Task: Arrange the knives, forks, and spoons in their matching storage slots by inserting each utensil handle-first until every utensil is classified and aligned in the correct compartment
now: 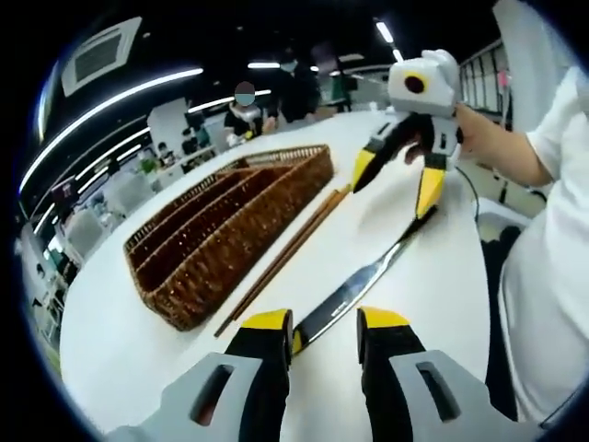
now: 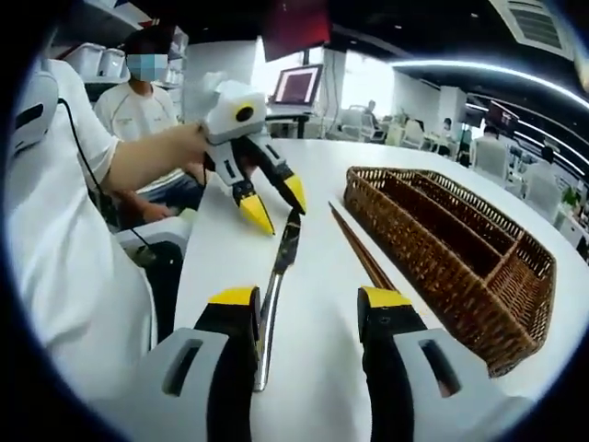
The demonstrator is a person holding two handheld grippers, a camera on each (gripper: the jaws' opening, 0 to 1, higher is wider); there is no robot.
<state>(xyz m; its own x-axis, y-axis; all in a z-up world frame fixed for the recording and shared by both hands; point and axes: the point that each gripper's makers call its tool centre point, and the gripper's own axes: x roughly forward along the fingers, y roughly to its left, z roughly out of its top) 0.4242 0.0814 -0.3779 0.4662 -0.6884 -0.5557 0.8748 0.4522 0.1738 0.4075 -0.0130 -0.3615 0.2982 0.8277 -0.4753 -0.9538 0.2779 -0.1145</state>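
1. One knife (image 1: 368, 281) lies flat on the white worktop (image 1: 138, 350) in the left gripper view, running forward from between the left tool (image 1: 324, 324) jaws, nearer the left jaw. This tool stands wide, holding nothing.
2. Beyond the knife's far end the right tool (image 1: 396, 184) hovers, jaws spread, its lower tip just above that end.
3. To the left tool's left lie a pair of chopsticks (image 1: 285, 253), and beyond them a wicker tray (image 1: 230, 239) with long slots, no utensils visible inside.
4. In the right gripper view the right tool (image 2: 308, 308) is likewise wide and empty. The knife (image 2: 276, 295) runs forward beside its left jaw, toward the left tool (image 2: 276, 203), which hangs open over the far end.
5. Chopsticks (image 2: 363, 253) lie between the jaws ahead; the wicker tray (image 2: 451, 249) sits to the right.
6. I judge the knife stiff, light and slick, a thin metal thing lying flush on the worktop, hard to get under. The thicker handle end looks the safest place to pinch, across its narrow sides; which end is the handle I cannot tell for sure.
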